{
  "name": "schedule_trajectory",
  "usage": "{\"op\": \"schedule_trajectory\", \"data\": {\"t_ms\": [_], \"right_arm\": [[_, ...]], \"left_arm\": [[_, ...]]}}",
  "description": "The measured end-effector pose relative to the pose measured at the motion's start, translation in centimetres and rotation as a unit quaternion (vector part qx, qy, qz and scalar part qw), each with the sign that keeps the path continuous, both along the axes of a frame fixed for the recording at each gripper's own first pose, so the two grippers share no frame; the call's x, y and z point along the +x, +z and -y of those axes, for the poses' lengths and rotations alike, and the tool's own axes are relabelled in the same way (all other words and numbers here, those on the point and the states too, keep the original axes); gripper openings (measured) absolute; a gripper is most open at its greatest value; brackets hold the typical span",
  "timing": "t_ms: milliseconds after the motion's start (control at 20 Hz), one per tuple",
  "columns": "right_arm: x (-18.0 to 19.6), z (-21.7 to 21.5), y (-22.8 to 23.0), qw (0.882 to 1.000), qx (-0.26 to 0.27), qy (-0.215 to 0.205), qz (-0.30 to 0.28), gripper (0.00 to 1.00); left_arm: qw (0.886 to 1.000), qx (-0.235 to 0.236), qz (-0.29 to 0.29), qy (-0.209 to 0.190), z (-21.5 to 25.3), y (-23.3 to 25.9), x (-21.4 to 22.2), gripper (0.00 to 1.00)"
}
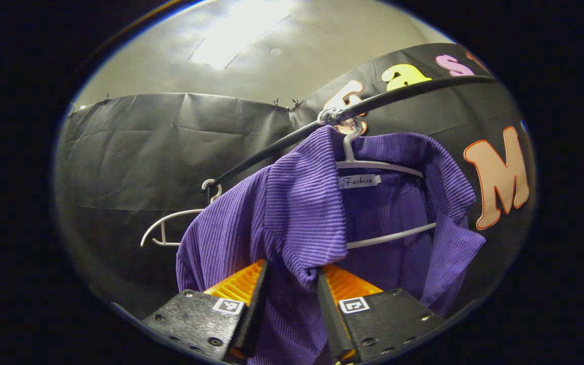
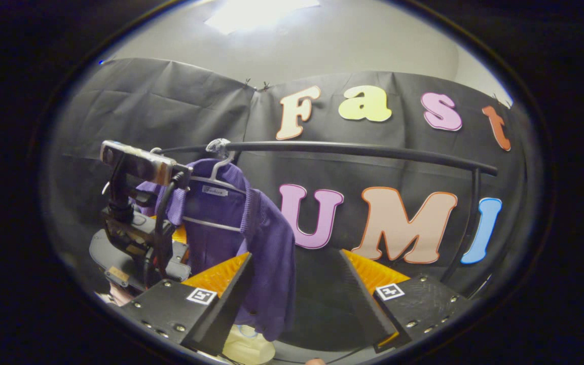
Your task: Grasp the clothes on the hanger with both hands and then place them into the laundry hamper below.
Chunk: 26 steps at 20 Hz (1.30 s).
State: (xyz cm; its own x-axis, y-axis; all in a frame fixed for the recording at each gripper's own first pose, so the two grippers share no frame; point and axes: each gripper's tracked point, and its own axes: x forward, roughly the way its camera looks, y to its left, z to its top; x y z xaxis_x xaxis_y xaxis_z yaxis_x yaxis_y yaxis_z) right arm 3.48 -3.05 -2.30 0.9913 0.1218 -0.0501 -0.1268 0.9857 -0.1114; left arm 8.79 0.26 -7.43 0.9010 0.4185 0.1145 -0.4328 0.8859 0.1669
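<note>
A pale ceiling [image 1: 251,66] with a bright light patch [image 2: 256,10] spans the top of the booth, above the black cloth wall [image 1: 135,152] that hangs behind a dark clothes rail [image 2: 353,149]. In the right gripper view the rail runs across the wall and bends down into an upright post at its far end. From this rail, near its other end, hangs the purple ribbed garment [image 1: 297,213], still draped on a white hanger [image 1: 373,165] whose hook sits over the rail. The left gripper view adds a second, bare white hanger [image 1: 170,223] farther along the rail, beyond the garment's shoulder, and a small label at the collar just below the rail. The right gripper view instead shows the left gripper [image 2: 142,223] from outside, close against the garment's near side below the rail, and a pale rounded object [image 2: 246,347] low beneath the garment, too cut off to identify. In the left gripper view the left gripper [image 1: 292,276] has a fold of the garment's front edge between its fingers, both pressing on the cloth. The right gripper [image 2: 294,284] stands with its fingers wide apart, one finger overlapping the garment's lower hem in the picture, gripping nothing.
</note>
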Motion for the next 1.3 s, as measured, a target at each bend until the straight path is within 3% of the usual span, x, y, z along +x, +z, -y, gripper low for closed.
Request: {"op": "schedule_trajectory", "data": {"t_ms": [200,400,700,750,1000,1050,1100,1300], "right_arm": [[0.3,-1.5,-0.7,1.000,-0.003,0.010,-0.006,0.98],[0.8,-2.7,-1.6,1.000,-0.007,0.017,-0.011,0.98],[1.6,-5.0,-2.7,0.999,-0.004,0.035,-0.020,0.98],[1.8,-5.7,-3.0,0.999,-0.001,0.039,-0.021,0.93],[3.2,-8.7,-3.8,0.998,0.027,0.057,-0.027,0.98],[3.6,-9.2,-4.1,0.997,0.031,0.060,-0.028,0.93],[4.1,-9.8,-4.3,0.997,0.034,0.063,-0.030,0.98],[6.6,-10.9,-5.6,0.997,0.041,0.053,-0.035,0.98]], "left_arm": [[1.000,0.001,-0.017,-0.024,0.0,-0.4,-0.4,0.05],[0.996,-0.026,-0.007,-0.081,1.3,0.9,-1.8,0.03],[0.993,-0.043,-0.012,-0.105,0.2,2.9,-3.8,0.01],[0.993,-0.046,-0.013,-0.107,-0.1,3.2,-4.2,0.01],[0.992,-0.055,-0.006,-0.117,-1.3,5.6,-5.7,0.01],[0.991,-0.056,-0.001,-0.118,-1.5,6.2,-6.0,0.04],[0.992,-0.055,0.003,-0.117,-1.8,6.8,-6.2,0.01],[0.992,-0.056,0.007,-0.113,-3.0,7.9,-6.5,0.01]]}}
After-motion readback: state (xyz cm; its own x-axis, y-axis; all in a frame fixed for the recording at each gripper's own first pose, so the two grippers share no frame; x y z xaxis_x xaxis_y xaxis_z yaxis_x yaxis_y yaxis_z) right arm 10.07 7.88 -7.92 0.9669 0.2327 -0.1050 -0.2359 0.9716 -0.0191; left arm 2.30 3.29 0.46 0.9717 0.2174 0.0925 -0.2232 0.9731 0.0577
